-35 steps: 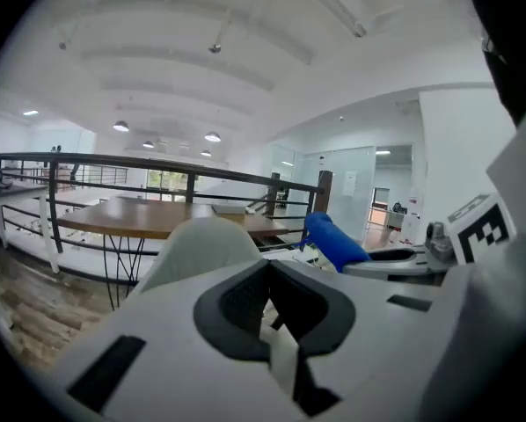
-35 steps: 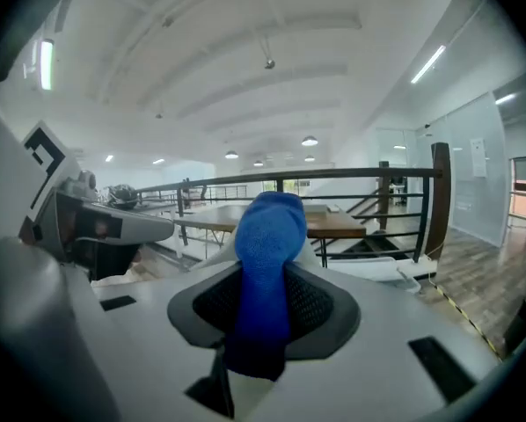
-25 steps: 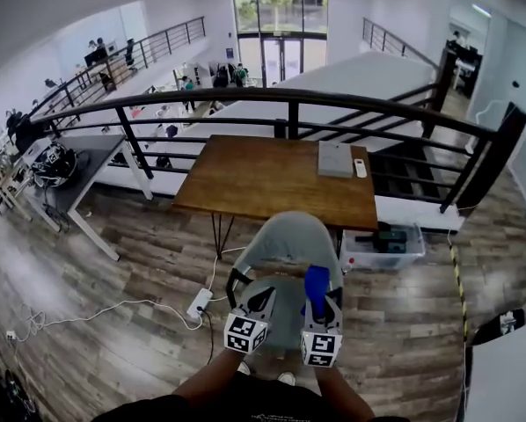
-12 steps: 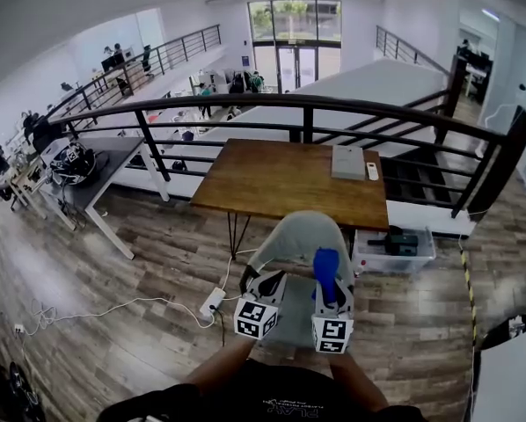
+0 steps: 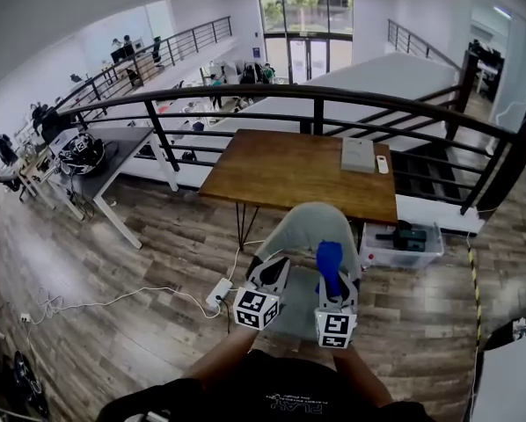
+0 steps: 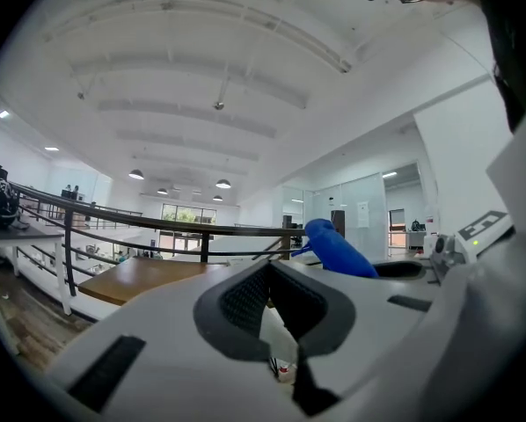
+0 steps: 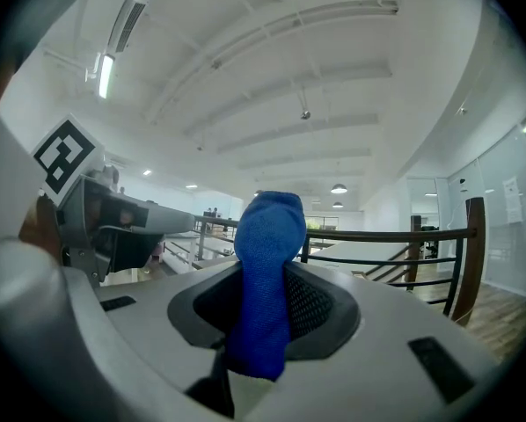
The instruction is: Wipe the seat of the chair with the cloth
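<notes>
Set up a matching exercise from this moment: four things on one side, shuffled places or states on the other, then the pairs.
1 cloth
2 left gripper
3 table
4 chair

A holds nothing
B brown top, beside the railing
C clamped in the right gripper
D grey, below both grippers

Pairs: 1-C, 2-A, 3-B, 4-D

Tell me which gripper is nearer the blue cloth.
Right. The right gripper has its jaws clamped on the blue cloth, which sticks out past them. The left gripper is alongside, apart from the cloth, holding nothing.
</notes>
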The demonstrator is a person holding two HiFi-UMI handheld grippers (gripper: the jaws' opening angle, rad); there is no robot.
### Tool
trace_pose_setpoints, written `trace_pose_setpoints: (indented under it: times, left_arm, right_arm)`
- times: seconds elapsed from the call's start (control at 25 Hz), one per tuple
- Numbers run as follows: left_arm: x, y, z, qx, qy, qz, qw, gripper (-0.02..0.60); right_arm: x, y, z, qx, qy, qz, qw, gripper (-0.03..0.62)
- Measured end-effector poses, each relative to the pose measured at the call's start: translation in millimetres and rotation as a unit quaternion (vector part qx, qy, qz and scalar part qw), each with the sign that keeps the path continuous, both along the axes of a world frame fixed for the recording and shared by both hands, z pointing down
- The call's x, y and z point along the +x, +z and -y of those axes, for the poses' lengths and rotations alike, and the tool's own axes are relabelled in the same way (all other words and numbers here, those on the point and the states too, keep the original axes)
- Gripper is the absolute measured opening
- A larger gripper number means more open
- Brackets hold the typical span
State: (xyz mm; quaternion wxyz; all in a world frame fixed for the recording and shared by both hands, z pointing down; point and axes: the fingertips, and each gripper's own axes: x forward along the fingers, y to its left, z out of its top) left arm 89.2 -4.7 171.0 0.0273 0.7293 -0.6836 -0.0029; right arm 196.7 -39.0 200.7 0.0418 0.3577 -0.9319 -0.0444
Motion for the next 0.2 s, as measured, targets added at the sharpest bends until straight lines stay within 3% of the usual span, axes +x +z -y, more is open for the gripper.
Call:
trace_pose_setpoints:
  times: [0.2]
  left_arm:
    - [-0.1,-2.7,4.6,0.006,-0.002,0.008,0.9999,0.002]
  right_arm:
    - [-3.9,1.7,2.9,0.004,-0.009,0.002,1.000,0.120]
